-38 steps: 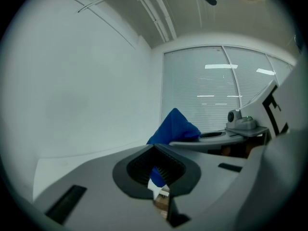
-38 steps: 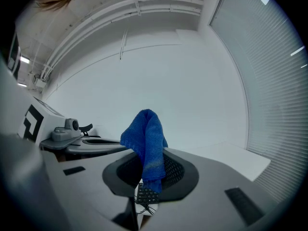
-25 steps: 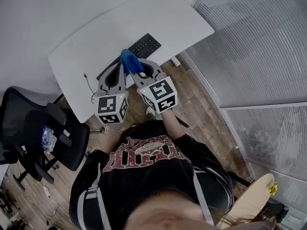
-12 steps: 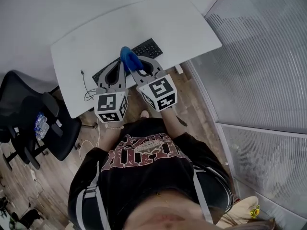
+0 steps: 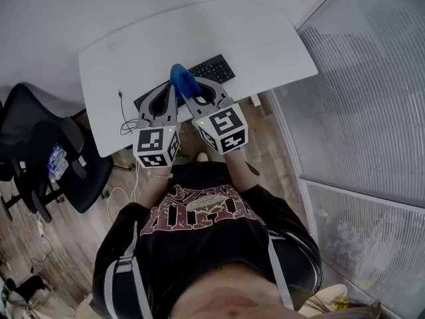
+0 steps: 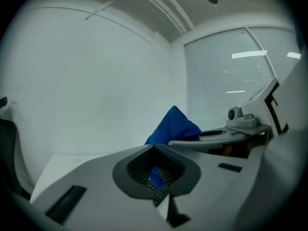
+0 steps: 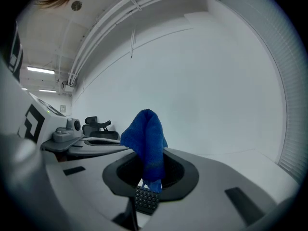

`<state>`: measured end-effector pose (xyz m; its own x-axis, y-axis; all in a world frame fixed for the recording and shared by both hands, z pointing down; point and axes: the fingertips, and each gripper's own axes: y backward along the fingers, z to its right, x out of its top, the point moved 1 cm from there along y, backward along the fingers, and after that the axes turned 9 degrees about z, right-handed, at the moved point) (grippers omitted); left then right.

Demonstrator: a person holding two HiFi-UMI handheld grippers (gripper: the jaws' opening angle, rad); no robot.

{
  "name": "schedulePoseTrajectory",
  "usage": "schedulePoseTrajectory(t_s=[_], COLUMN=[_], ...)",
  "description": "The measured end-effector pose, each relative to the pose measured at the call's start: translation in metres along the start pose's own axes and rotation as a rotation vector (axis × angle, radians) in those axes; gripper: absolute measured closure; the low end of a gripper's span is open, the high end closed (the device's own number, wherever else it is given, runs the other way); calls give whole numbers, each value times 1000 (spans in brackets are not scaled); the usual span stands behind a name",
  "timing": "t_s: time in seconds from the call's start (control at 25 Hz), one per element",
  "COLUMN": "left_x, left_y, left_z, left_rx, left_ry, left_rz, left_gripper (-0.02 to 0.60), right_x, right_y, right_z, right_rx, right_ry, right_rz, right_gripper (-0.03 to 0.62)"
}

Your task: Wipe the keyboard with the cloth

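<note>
Head view: a person faced a white desk (image 5: 265, 38), both tongs held out side by side above its near edge and over a black keyboard (image 5: 211, 68).
Right tongs (image 5: 186, 96): clenched on a blue cloth (image 5: 180, 80). The right gripper view showed it pinched between the jaws, with a bunched fold standing above them and a short tail hanging below.
Left tongs (image 5: 170, 92): jaws closed together with nothing between them, just beside the right pair. The blue seen past them in the left gripper view was the cloth in the other pair.
Cloth: it was up in the air, apparently not touching the keys.
Keyboard: it lay slantwise near the desk's front edge, its middle partly hidden behind the tongs and its right end bare.
Cable (image 5: 123, 121): a thin loose lead lay on the desk by the keyboard's left end.
Step in hand: probably the approach before a first stroke; no wiping contact showed.
Doing it well: the hanging tail was short, so the right tongs would need tilting so that cloth, not jaw tips, met the keys. Light pressure and long strokes along the rows would suit.
Left tongs' use: likely best resting against the keyboard's edge to steady it.
Watch for: the keyboard skating on the smooth desk, and the lead snagging.
</note>
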<state>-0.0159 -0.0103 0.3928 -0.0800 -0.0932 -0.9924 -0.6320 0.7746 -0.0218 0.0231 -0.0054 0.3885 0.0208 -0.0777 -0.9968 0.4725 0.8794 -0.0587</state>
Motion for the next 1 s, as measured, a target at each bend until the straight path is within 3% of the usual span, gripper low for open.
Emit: schedulePoseTrajectory(t_s=[0.4, 1.0], left_x=[11, 0], left_y=[-19, -23], left_z=[-53, -143], left_rx=[11, 75], left_ry=[12, 42], left_rz=[11, 0], left_gripper=[546, 546], right_x=[9, -8], right_y=[-54, -145], right_z=[-2, -33], right_rx=[2, 76], right_ry=[18, 34], right_rz=[-4, -52], right_gripper=[530, 530])
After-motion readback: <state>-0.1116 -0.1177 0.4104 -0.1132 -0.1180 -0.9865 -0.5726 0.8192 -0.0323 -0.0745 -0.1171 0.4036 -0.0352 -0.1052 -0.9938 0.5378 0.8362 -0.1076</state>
